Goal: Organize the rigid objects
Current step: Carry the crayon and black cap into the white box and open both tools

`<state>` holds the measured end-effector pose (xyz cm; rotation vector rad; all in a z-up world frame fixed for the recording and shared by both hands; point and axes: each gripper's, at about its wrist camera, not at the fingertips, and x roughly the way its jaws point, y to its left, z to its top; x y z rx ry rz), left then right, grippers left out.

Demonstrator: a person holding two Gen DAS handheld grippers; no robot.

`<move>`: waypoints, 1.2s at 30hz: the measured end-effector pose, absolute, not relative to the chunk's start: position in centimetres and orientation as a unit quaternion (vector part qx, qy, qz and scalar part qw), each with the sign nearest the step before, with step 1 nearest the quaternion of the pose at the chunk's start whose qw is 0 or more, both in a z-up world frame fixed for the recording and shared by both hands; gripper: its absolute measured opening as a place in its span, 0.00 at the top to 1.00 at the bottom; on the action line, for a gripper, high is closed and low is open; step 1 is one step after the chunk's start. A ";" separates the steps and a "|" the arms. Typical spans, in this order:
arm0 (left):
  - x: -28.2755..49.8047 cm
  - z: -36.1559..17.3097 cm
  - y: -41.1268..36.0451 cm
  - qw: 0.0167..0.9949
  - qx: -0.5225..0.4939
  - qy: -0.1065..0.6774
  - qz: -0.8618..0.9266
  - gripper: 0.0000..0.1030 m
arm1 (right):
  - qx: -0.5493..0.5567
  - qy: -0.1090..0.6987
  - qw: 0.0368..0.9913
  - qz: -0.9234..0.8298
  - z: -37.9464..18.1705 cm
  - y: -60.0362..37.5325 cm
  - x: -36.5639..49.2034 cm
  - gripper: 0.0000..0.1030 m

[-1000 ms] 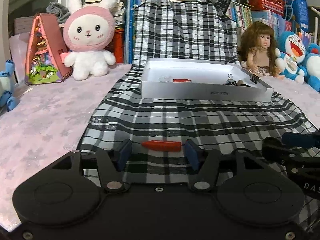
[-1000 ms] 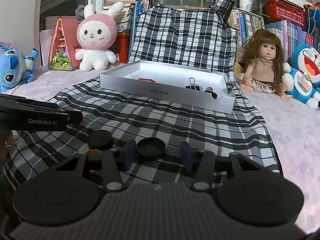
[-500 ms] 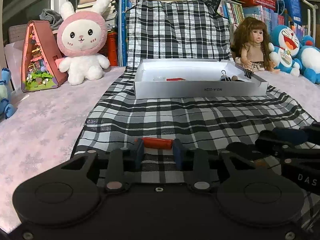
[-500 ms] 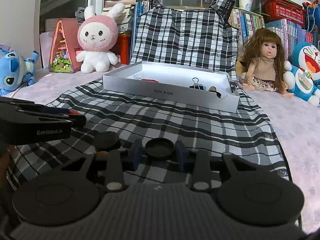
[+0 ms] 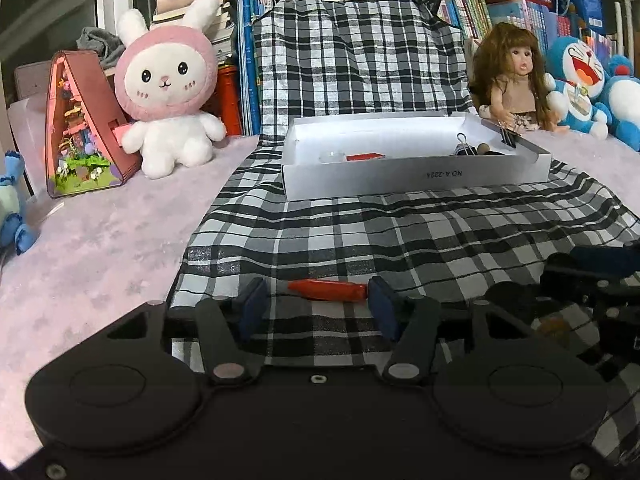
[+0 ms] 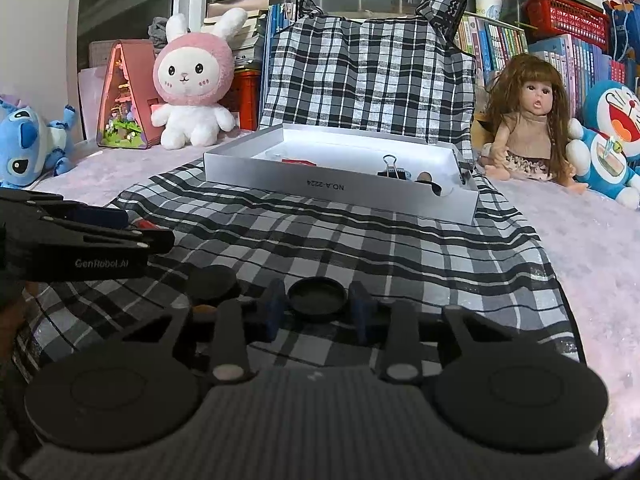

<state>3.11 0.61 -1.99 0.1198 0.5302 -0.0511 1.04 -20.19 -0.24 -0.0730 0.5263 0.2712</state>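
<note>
A red crayon-like stick (image 5: 326,291) lies crosswise on the checked cloth (image 5: 400,240) between the pads of my left gripper (image 5: 318,304). Its jaws are opening: the stick's blunt end touches the right pad and a gap shows at the left pad. My right gripper (image 6: 318,310) is shut on a black round cap (image 6: 318,300) that rests on the cloth. A second black cap (image 6: 212,282) lies just left of it. Farther back stands the white shallow box (image 5: 416,176), holding a binder clip (image 6: 390,166), a red piece and other small items.
The two grippers sit side by side; the left one (image 6: 80,240) shows at the right wrist view's left edge. A bunny plush (image 5: 168,92), a pink triangular house (image 5: 80,128), a doll (image 5: 516,80) and blue plush toys line the back, with books behind them.
The left jaws closed on the red stick, then spread apart again, leaving it on the cloth. The right jaws closed in around the black cap.
</note>
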 end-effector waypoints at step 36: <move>6.6 3.6 -1.4 0.958 0.059 0.269 -0.075 0.59 | 0.035 0.274 0.954 0.115 4.0 -23.2 5.3 0.64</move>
